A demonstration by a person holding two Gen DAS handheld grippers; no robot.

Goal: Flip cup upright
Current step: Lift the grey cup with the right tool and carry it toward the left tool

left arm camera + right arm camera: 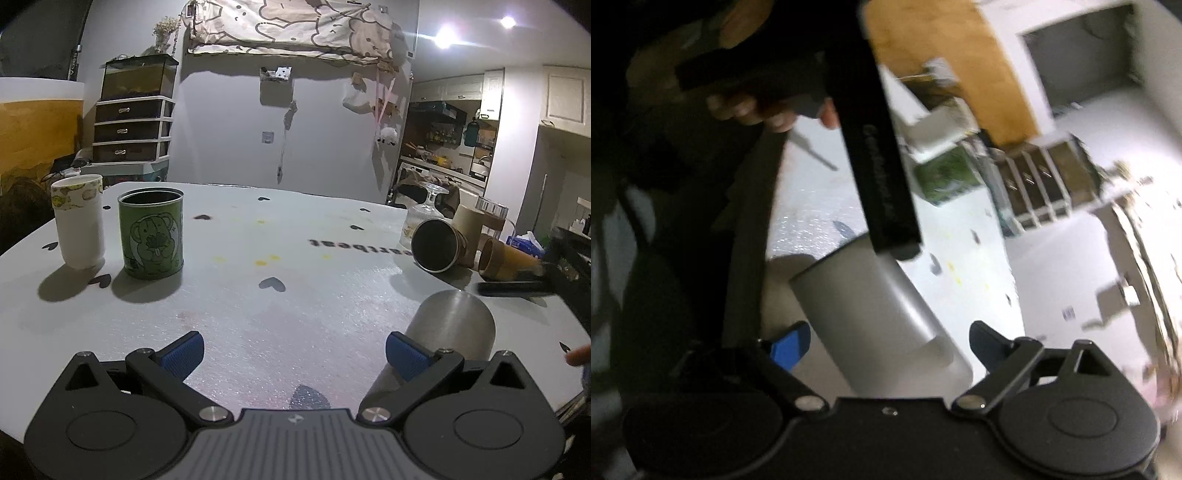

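Paper cup [79, 221] left of tin [152, 233], on table [295, 295].

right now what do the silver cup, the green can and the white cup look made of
Silver cup: likely brushed steel; dull grey sheen with soft streaky highlights, also seen from the right wrist.
Green can: probably tin with a printed matte label; thin rim, dark inside, bear drawing.
White cup: looks like paper or thin plastic, matte, with a patterned band at the rim. Hard to say which.

A plain silver metal cup [452, 325] stands upside down, closed base up, on the table.
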